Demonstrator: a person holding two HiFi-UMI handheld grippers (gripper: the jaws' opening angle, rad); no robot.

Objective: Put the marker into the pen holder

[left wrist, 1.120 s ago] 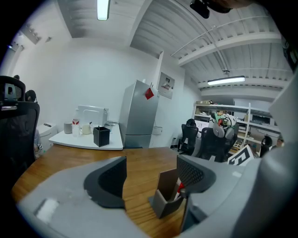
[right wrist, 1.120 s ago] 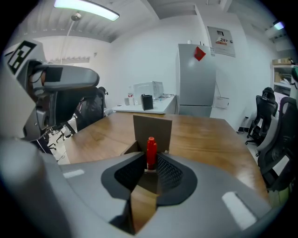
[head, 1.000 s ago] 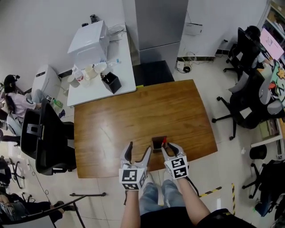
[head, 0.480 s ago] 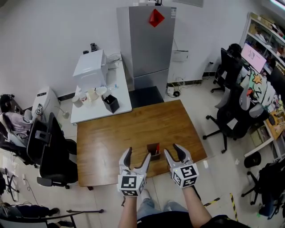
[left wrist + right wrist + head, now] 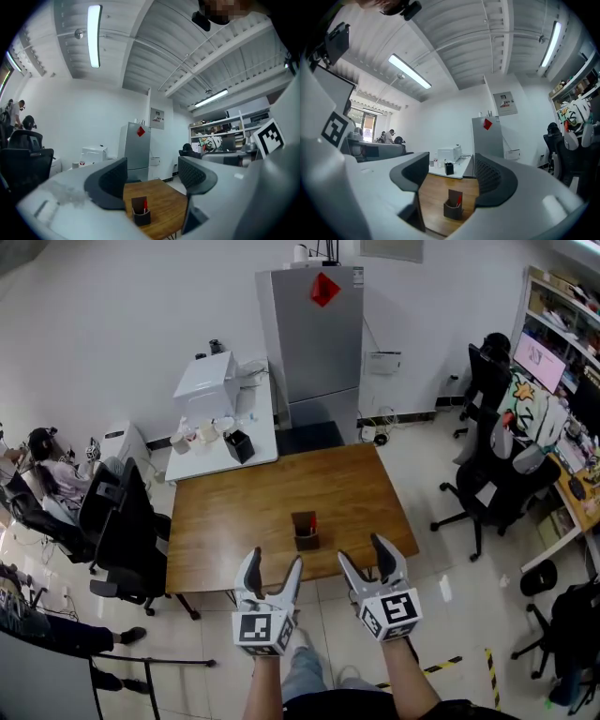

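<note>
1. The holder (image 5: 305, 532) stands upright on the wooden bench (image 5: 234, 517), in its nearer half and about midway along its width.
2. The red marker (image 5: 312, 521) is inside the holder. Only its upper end shows above the low front wall, towards the holder's right side.
3. The left tongs (image 5: 274, 561) are held in the air at the bench's near side. Their jaws are apart and empty.
4. The right tongs (image 5: 363, 551) are just beside them at about the same height. Their jaws are opening wide and grip nothing.
5. Both tongs point at the holder, which stands well ahead of them. Neither touches it or the bench.
6. Behind the wooden bench stands a white bench (image 5: 255, 454) carrying a white box (image 5: 206, 385) and a black cup (image 5: 238, 445).
7. A grey fridge (image 5: 314, 352) with a red diamond (image 5: 324, 289) on its door stands against the back wall.
8. Black chairs (image 5: 122, 531) stand left of the wooden bench, and a person (image 5: 56, 474) sits at the far left. More chairs (image 5: 487, 493) stand to the right.
</note>
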